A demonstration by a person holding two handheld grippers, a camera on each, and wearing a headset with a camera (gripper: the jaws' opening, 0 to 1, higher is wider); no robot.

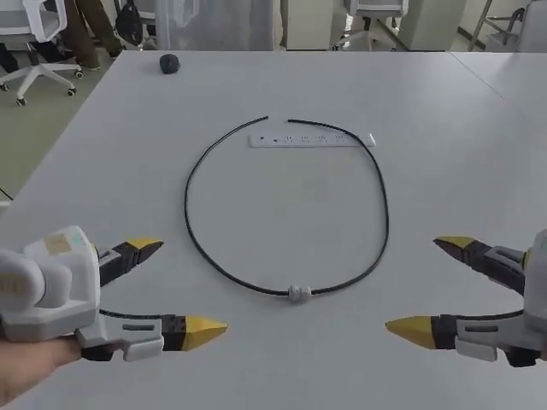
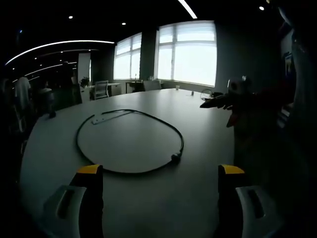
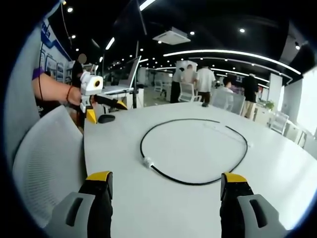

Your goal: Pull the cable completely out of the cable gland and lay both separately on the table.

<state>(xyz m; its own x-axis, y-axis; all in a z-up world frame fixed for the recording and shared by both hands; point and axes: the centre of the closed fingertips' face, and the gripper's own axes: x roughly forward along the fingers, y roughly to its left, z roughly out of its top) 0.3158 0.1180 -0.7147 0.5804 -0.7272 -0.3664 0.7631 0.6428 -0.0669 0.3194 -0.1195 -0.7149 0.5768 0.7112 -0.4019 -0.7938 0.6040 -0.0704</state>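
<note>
A thin black cable (image 1: 188, 205) lies in a wide loop on the white table (image 1: 444, 154), its two ends nearly meeting at the far side. A small pale cable gland (image 1: 298, 293) is threaded on the loop's near arc; it also shows as the gland (image 2: 175, 158) and gland (image 3: 146, 161). My left gripper (image 1: 181, 286) is open at the near left, left of the gland and apart from the cable. My right gripper (image 1: 432, 288) is open at the near right, also apart. Nothing sits between either pair of fingers.
A white power strip (image 1: 309, 139) lies just beyond the cable's ends. A small dark object (image 1: 169, 62) rests at the table's far left. Office chairs (image 1: 38, 51) and several people (image 3: 203, 84) stand beyond the table.
</note>
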